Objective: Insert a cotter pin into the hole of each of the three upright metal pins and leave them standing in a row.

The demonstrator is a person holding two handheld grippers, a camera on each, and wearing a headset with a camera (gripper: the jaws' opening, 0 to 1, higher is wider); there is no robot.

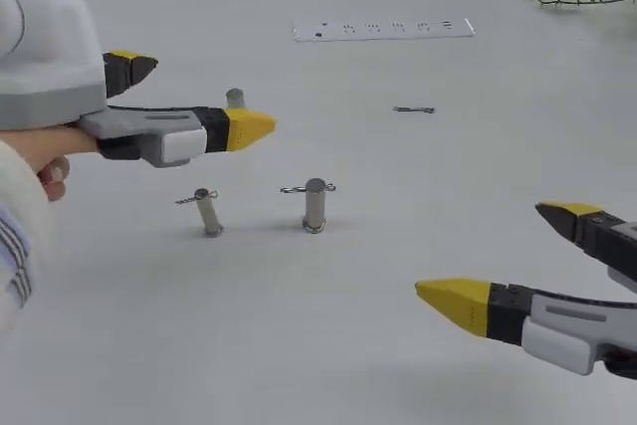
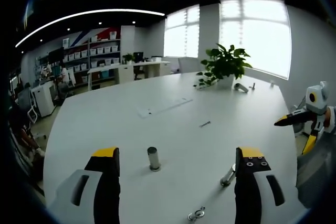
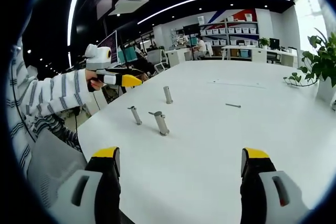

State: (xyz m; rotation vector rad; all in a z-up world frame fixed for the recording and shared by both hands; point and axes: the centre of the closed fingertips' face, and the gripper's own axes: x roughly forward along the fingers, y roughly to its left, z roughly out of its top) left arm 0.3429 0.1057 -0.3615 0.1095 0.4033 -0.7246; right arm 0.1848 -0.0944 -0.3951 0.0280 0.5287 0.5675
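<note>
Left gripper (image 1: 209, 95) and right gripper (image 1: 483, 249) are hovering, jaws spread wide, holding nothing; markings on the white strip (image 1: 383, 29) are showing too small to read.

Three upright metal pins (image 1: 315, 204), a loose cotter pin (image 1: 413, 109), a white strip (image 1: 383, 30) and a potted plant (image 2: 223, 64) are set on a white table (image 1: 328, 345)

Yellow-tipped grey-and-black left gripper (image 1: 214, 95) and right gripper (image 1: 478, 249); white, grey-striped sleeve (image 3: 50, 95).
</note>
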